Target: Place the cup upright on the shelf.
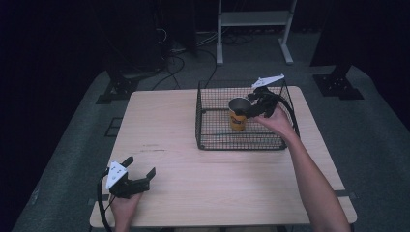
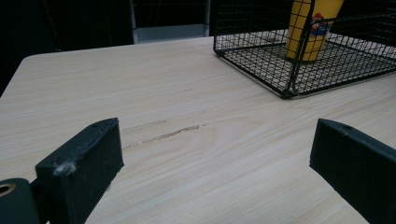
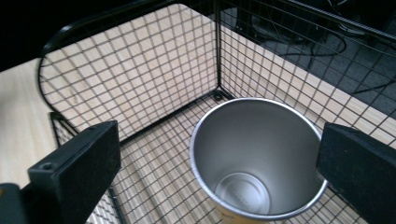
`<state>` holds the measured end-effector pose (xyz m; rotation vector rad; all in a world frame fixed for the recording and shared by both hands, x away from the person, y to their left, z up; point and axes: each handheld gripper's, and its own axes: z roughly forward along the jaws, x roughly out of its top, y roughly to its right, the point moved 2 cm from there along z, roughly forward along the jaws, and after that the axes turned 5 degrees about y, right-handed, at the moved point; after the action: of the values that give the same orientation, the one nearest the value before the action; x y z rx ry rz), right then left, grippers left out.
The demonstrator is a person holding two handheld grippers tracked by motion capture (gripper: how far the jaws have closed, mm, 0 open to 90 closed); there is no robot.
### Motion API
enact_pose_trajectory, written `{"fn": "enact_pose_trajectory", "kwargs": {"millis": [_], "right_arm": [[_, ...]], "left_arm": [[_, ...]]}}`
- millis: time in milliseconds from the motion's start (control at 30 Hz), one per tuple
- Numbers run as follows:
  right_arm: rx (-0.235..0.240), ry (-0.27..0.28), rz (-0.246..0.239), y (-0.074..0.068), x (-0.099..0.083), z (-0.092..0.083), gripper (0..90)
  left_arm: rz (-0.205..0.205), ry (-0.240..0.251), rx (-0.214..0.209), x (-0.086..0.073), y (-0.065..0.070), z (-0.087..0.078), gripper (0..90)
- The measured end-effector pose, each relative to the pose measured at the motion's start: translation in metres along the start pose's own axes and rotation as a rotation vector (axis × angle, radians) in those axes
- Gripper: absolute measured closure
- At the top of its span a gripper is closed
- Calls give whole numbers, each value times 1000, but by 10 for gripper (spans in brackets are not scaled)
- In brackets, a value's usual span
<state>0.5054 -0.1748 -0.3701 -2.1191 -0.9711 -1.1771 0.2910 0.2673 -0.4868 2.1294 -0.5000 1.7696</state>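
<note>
A yellow cup with a steel inside stands upright in a black wire basket on the far right part of the wooden table. My right gripper hangs over the cup's rim, open. In the right gripper view the cup sits between the wide-apart jaws of that gripper, close to the right jaw and well clear of the left one. My left gripper rests open near the table's front left corner with nothing in it. From the left gripper view the cup shows far off inside the basket.
Bare tabletop stretches between the left gripper and the basket. The basket's mesh walls rise close around the cup. Beyond the table, a white shelf frame and cables lie on the dark floor.
</note>
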Motion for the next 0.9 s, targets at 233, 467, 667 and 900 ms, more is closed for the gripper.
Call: {"fn": "enact_pose_trajectory", "kwargs": {"millis": [233, 467, 667, 900], "right_arm": [[46, 2, 12, -10, -6, -10, 0], [66, 39, 13, -21, -13, -22, 0], [74, 29, -2, -30, -22, -29, 0], [104, 49, 17, -34, -27, -37, 0]], "left_arm": [[0, 2, -2, 0, 0, 0, 19], [3, 3, 0, 0, 1, -1, 19], [4, 4, -1, 0, 1, -1, 19], [4, 4, -1, 0, 1, 0, 19]]}}
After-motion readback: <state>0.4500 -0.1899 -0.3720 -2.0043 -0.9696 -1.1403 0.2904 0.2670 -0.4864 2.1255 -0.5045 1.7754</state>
